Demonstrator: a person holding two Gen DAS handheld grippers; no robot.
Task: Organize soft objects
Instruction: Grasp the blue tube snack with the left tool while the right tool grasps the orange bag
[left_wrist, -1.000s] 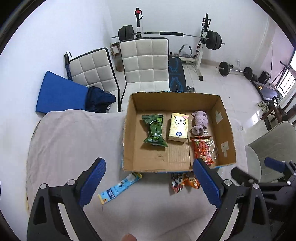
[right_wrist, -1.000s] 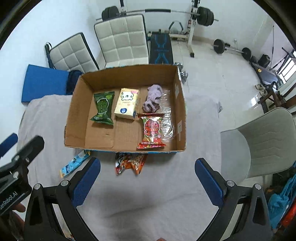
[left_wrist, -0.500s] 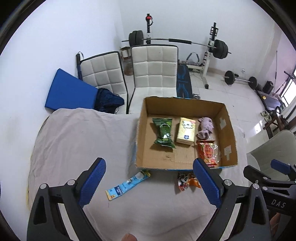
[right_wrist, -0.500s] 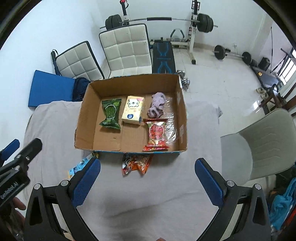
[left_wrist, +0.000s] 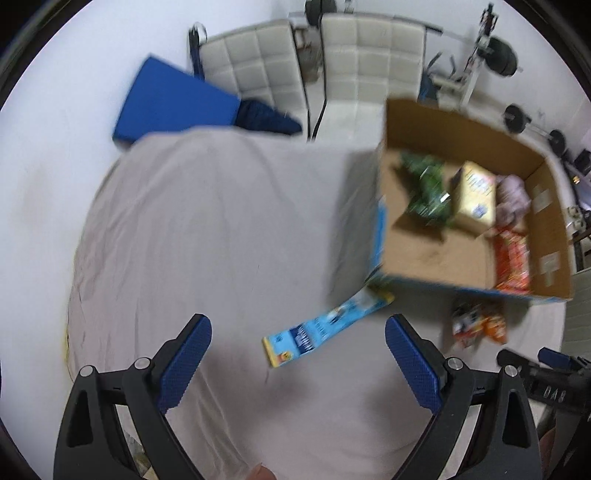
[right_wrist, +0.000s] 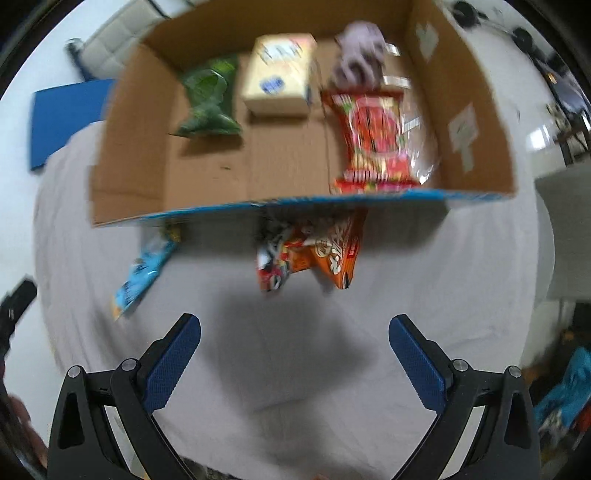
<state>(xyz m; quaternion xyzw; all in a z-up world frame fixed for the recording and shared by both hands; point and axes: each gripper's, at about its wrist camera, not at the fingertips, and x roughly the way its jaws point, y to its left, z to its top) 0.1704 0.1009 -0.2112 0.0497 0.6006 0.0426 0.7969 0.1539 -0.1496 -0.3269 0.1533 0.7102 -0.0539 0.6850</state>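
A cardboard box (left_wrist: 550, 206) (right_wrist: 147, 122) stands on a grey-covered table. It holds a green packet (left_wrist: 428, 192) (right_wrist: 210, 99), a yellow tissue pack (left_wrist: 474, 197) (right_wrist: 277, 74), a purple soft toy (left_wrist: 511, 195) (right_wrist: 356, 55) and a red snack bag (left_wrist: 511, 260) (right_wrist: 376, 136). A light blue packet (left_wrist: 325, 328) (right_wrist: 142, 273) lies on the cloth by the box's front left corner. An orange snack bag (left_wrist: 478, 326) (right_wrist: 314, 254) lies just in front of the box. My left gripper (left_wrist: 297, 365) is open, close above the blue packet. My right gripper (right_wrist: 295, 365) is open, short of the orange bag.
Two white padded chairs (left_wrist: 314, 62) and a blue mat (left_wrist: 173, 103) stand beyond the table's far edge. Gym weights (left_wrist: 498, 55) are at the back. A grey chair (right_wrist: 565, 229) is to the right of the table.
Both grippers have dropped lower and closer to the table. The left one swung left toward the blue packet; the right one moved in on the orange bag. Both views are motion-blurred now.
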